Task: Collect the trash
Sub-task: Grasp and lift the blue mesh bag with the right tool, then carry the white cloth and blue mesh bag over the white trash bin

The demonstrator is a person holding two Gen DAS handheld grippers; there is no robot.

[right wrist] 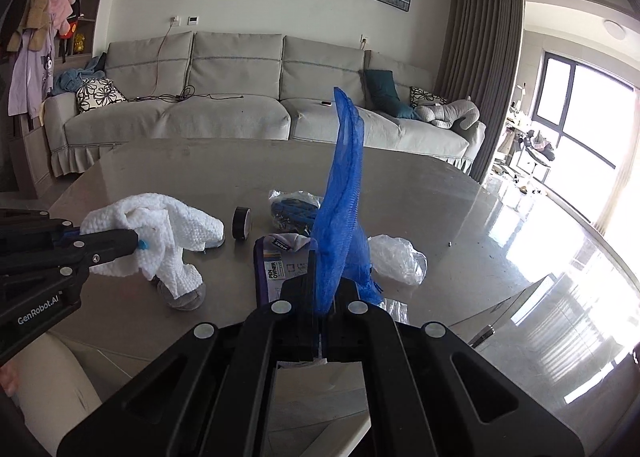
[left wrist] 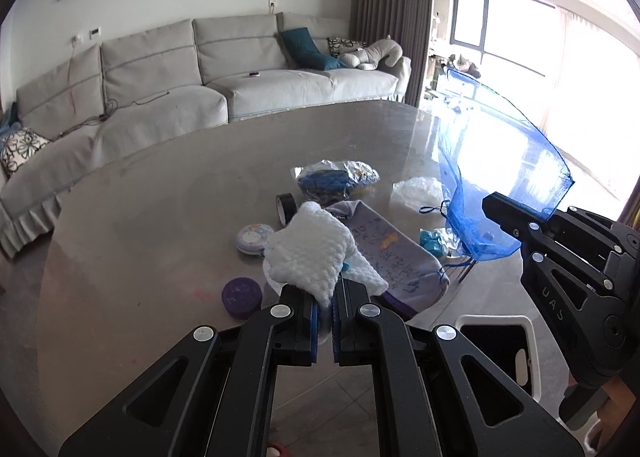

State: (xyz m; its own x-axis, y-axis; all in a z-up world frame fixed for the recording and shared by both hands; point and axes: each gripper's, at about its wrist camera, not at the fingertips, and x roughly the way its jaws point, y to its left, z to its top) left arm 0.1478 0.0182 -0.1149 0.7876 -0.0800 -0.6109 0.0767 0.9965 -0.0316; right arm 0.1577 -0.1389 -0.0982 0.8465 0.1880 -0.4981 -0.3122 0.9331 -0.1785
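Both wrist views look close along their tongs, downward over the shared table (left wrist: pixel 160 217) toward the sofa (right wrist: pixel 240 113).

My right gripper (right wrist: pixel 320 307) is clamped on a blue mesh bag (right wrist: pixel 340 213), which rises toward twelve o'clock from the jaws. At nine o'clock my left gripper (right wrist: pixel 138 243) pinches a white knitted cloth (right wrist: pixel 160 233) above the grey table (right wrist: pixel 460 217). A black tape roll (right wrist: pixel 242 222) stands at eleven o'clock beyond the jaws, and crumpled clear plastic (right wrist: pixel 394 259) lies at one o'clock, just beside the mesh.
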